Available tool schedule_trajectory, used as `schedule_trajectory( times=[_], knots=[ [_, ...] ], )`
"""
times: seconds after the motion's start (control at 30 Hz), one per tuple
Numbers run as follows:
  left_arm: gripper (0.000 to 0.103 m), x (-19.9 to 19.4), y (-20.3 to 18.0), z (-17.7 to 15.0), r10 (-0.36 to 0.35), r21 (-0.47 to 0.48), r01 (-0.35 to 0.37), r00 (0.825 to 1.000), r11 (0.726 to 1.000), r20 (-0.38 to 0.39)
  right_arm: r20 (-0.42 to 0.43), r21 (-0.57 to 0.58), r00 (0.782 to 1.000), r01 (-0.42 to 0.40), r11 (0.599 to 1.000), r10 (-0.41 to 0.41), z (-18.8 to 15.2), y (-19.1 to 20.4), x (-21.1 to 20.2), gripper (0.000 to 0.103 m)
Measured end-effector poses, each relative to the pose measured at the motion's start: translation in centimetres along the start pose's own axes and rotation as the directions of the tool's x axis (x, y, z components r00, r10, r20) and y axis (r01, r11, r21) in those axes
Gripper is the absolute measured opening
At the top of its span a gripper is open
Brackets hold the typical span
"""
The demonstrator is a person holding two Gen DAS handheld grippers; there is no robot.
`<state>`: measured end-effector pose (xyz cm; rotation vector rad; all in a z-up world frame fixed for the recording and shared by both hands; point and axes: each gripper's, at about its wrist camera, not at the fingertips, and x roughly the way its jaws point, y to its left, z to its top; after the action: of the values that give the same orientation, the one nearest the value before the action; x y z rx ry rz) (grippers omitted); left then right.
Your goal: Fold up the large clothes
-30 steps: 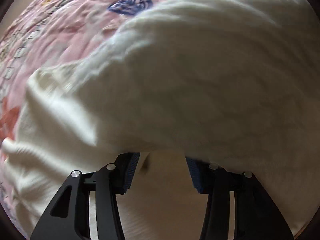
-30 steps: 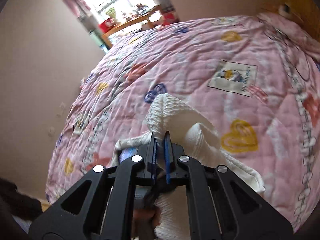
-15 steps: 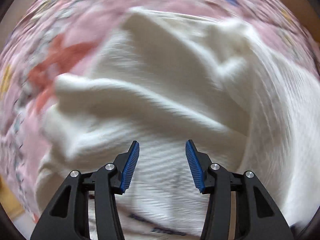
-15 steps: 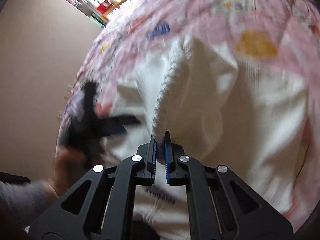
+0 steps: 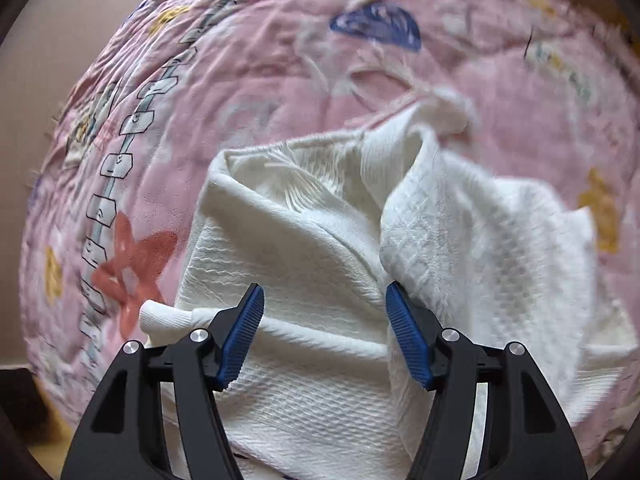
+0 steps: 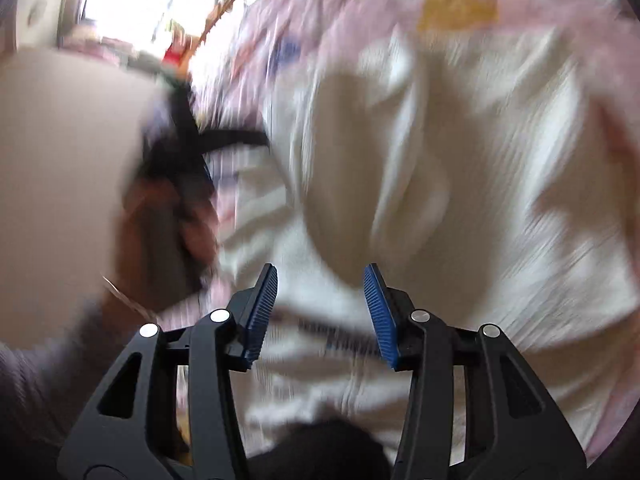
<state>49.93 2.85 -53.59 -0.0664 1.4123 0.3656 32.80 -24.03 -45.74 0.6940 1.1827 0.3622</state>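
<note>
A white knitted garment (image 5: pixel 340 240) lies crumpled on a pink patterned quilt (image 5: pixel 240 60). My left gripper (image 5: pixel 324 332) is open just above the garment's folds, holding nothing. In the blurred right wrist view the same white garment (image 6: pixel 440 160) fills the right side. My right gripper (image 6: pixel 320 312) is open and empty over it. The other hand-held gripper (image 6: pixel 180 152) with the person's hand shows blurred at the left of that view.
The quilt (image 6: pixel 360 8) covers a bed. A beige wall (image 6: pixel 60 160) stands at the left. A bright window and cluttered shelf (image 6: pixel 152 20) lie far behind. The bed's edge (image 5: pixel 44 360) is at the lower left.
My right gripper has opened and let go of the white garment, which has dropped onto the quilt. My left gripper stays open and has swung over the crumpled garment.
</note>
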Motion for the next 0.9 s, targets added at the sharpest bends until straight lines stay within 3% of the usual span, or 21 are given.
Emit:
schedule_trajectory(
  times=[0.07, 0.2, 0.23, 0.27, 0.3, 0.37, 0.43, 0.5, 0.57, 0.67, 0.7, 0.8, 0.9],
  knots=[
    [0.060, 1.7, -0.1, -0.1, 0.053, -0.008, -0.054, 0.998, 0.999, -0.028, 0.050, 0.013, 0.998, 0.029, 0.999, -0.030, 2.9, -1.1, -0.5, 0.044],
    [0.056, 4.2, 1.2, -0.7, 0.060, -0.040, -0.064, 0.993, 0.997, -0.106, -0.028, 0.054, 0.998, 0.058, 0.997, -0.056, 8.8, -5.0, 4.7, 0.044],
    [0.044, 4.8, 1.6, -0.8, 0.036, -0.054, -0.044, 0.991, 0.998, -0.127, -0.064, 0.077, 0.996, 0.058, 0.995, -0.054, 9.6, -6.1, 6.2, 0.044],
    [0.017, 5.1, 1.9, -0.8, 0.005, -0.059, -0.013, 0.991, 0.998, -0.137, -0.083, 0.099, 0.996, 0.040, 0.994, -0.032, 9.9, -6.9, 7.4, 0.044],
    [0.009, 5.5, 1.9, -0.8, -0.032, -0.052, 0.024, 0.989, 0.998, -0.147, -0.114, 0.117, 0.993, 0.031, 0.993, -0.017, 10.3, -7.6, 9.0, 0.044],
    [0.006, 5.3, 1.7, -0.6, -0.047, -0.029, 0.043, 0.990, 0.999, -0.136, -0.149, 0.103, 0.989, 0.007, 0.995, 0.009, 10.5, -7.9, 11.0, 0.044],
    [0.006, 4.6, 1.4, -0.6, -0.104, -0.005, 0.104, 0.989, 0.995, -0.106, -0.174, 0.047, 0.985, 0.024, 0.999, -0.015, 10.6, -7.5, 12.2, 0.041],
    [0.006, 3.6, 0.8, -0.7, -0.185, 0.015, 0.187, 0.978, 0.982, -0.091, -0.170, 0.029, 0.985, -0.009, 1.000, 0.014, 10.3, -7.0, 12.3, 0.025],
    [0.006, 3.1, -0.2, -0.9, -0.189, 0.062, 0.195, 0.978, 0.979, -0.088, -0.154, -0.001, 0.988, -0.021, 1.000, 0.020, 10.3, -6.4, 12.0, 0.012],
    [0.001, 3.2, -0.3, -0.9, -0.220, 0.054, 0.227, 0.970, 0.972, -0.103, -0.122, -0.041, 0.992, -0.016, 0.999, 0.011, 10.4, -5.5, 10.7, 0.006],
    [0.001, 3.1, -0.1, -0.8, -0.218, 0.057, 0.224, 0.971, 0.973, -0.094, -0.112, -0.040, 0.994, -0.024, 0.999, 0.019, 10.3, -5.5, 10.4, 0.006],
    [0.001, 1.8, 0.3, -0.6, -0.093, 0.098, 0.093, 0.996, 0.991, -0.005, -0.057, -0.053, 0.998, -0.042, 0.998, 0.039, 10.6, -5.3, 8.1, 0.005],
    [0.001, 1.4, 1.3, -0.1, 0.015, 0.089, -0.020, 0.998, 0.996, 0.055, 0.006, -0.037, 0.997, -0.082, 0.996, 0.083, 10.8, -5.7, 5.7, 0.005]
  ],
)
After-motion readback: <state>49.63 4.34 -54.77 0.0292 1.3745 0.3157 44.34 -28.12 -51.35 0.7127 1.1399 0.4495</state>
